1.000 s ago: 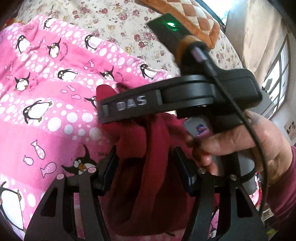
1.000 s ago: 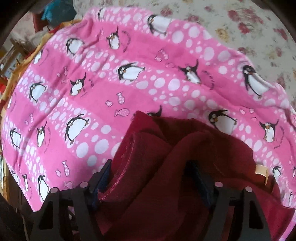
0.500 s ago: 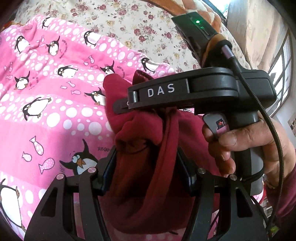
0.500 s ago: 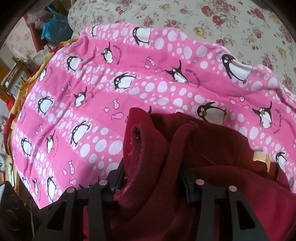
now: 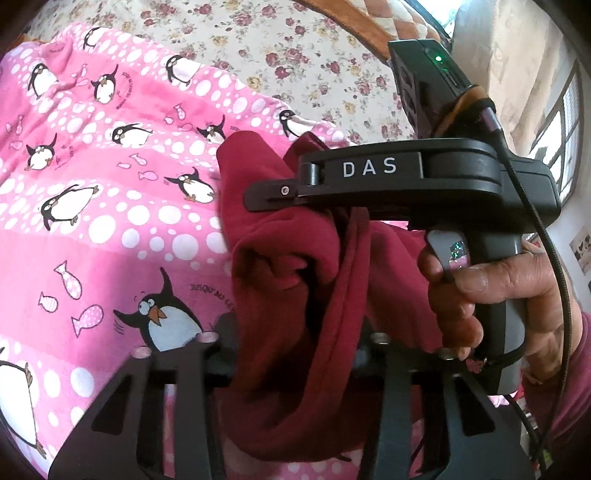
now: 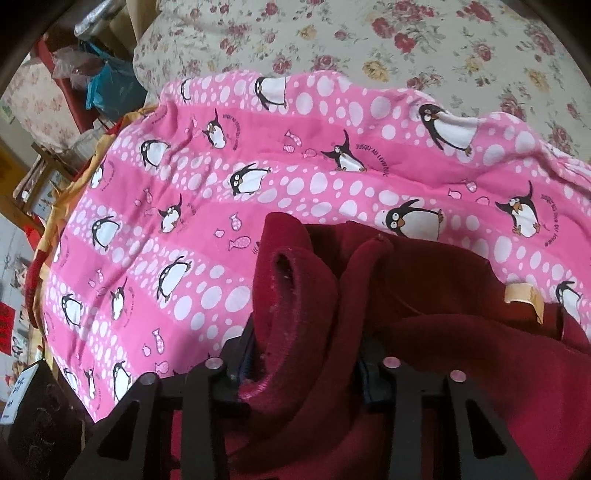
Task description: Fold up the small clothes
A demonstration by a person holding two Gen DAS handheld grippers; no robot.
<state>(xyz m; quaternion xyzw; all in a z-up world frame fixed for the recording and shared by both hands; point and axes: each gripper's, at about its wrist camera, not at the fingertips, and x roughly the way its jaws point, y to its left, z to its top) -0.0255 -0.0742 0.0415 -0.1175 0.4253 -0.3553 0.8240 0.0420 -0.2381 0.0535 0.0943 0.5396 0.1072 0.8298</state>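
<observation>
A dark red fleece garment (image 5: 295,295) hangs bunched between both grippers above a pink penguin blanket (image 5: 103,206). My left gripper (image 5: 295,347) is shut on a fold of the garment. My right gripper (image 6: 306,365) is shut on a cuff-like edge of the same garment (image 6: 295,280). In the left wrist view the right gripper's body, marked DAS (image 5: 369,168), sits just ahead, held by a hand (image 5: 491,291). A tan label (image 6: 524,299) shows on the garment at the right.
The blanket (image 6: 221,206) lies on a floral bedsheet (image 6: 406,48). An orange checked cushion (image 5: 369,22) lies at the far edge. Clutter and a blue bag (image 6: 107,81) stand beyond the bed's left side. A window (image 5: 561,147) is at the right.
Both grippers have lifted the red garment higher off the blanket. The right gripper has shifted to the right in the left wrist view. More floral sheet shows beyond the blanket.
</observation>
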